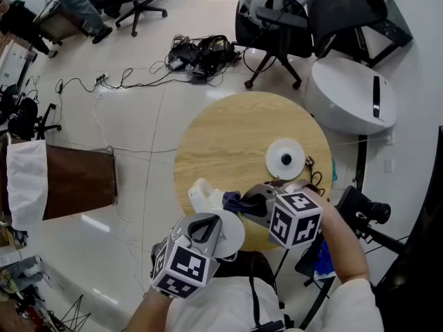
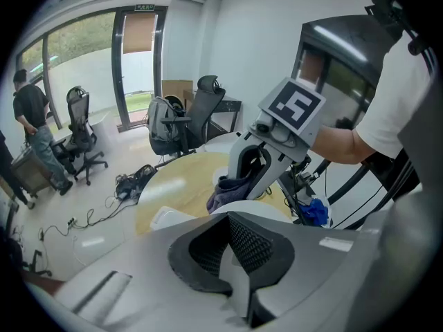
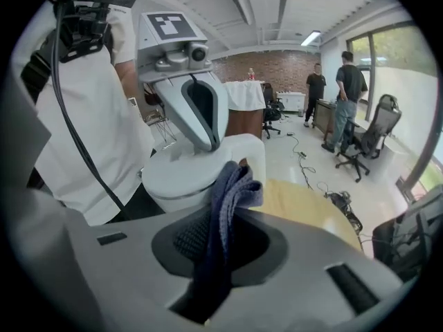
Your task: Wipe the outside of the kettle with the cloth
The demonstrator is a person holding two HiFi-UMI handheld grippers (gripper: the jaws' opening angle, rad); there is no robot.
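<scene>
On the near edge of the round wooden table [image 1: 221,137] stands a white kettle [image 1: 204,196] [image 3: 187,171]. My left gripper [image 1: 208,223] [image 2: 239,275] comes down on its top and is shut on the kettle, whose white dome [image 2: 256,211] shows just past the jaws. To the kettle's right, my right gripper [image 1: 252,200] [image 3: 214,254] is shut on a dark blue cloth [image 1: 235,200] [image 3: 232,199]. The cloth [image 2: 228,189] hangs bunched from its jaws, lifted beside the kettle's upper side. I cannot tell whether it touches the kettle.
The kettle's white round base [image 1: 286,159] lies farther back on the table. Around the table are office chairs [image 1: 277,26], a tangle of cables [image 1: 201,50] on the floor, a brown bin [image 1: 76,182] at the left and a white rounded unit [image 1: 349,92]. Two people [image 3: 349,81] stand far off.
</scene>
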